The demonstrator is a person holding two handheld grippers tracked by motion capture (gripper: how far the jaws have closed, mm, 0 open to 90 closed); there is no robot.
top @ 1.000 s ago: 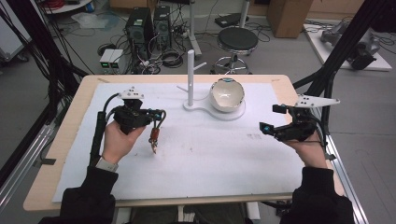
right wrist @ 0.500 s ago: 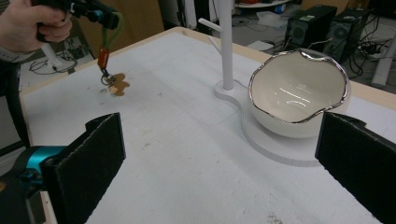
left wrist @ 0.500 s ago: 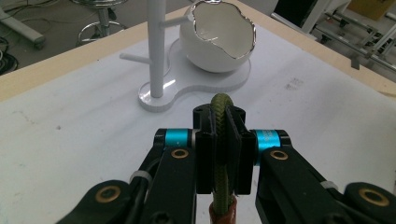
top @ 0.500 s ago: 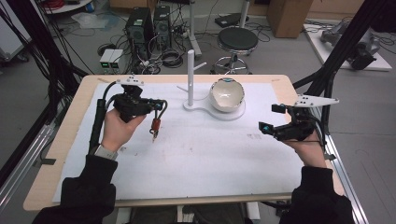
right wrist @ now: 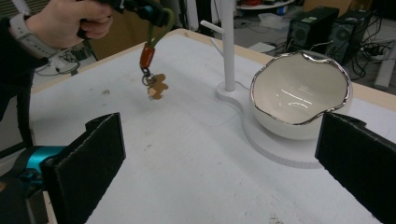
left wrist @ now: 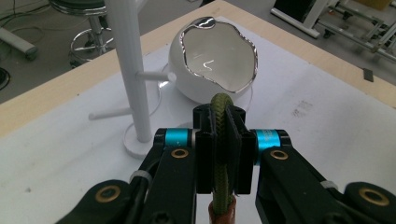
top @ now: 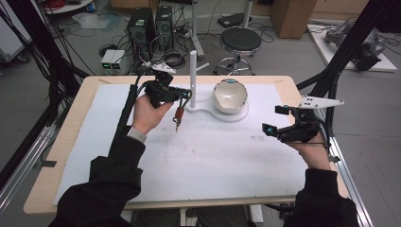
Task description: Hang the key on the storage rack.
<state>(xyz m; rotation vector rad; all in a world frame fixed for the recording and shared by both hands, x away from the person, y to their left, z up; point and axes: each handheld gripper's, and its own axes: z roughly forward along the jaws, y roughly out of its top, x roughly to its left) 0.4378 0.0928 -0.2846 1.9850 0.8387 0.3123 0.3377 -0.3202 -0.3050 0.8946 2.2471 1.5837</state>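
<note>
Hanging from the left gripper's (top: 185,96) closed jaws, keychain (top: 179,113) above table

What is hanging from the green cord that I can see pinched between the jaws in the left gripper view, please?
Observer: In the right gripper view, the green cord ends in an orange-red sleeve, and a metal ring dangles beneath it.
Operator: Thank you. Is the other hand busy with anything?
Observer: No. The right hand-held gripper is over the right side of the table, with its jaws wide open and nothing between them.
Operator: And where does my gripper sit relative to the stand?
Observer: From the high view, the left hand-held gripper is just left of the white post.
</note>
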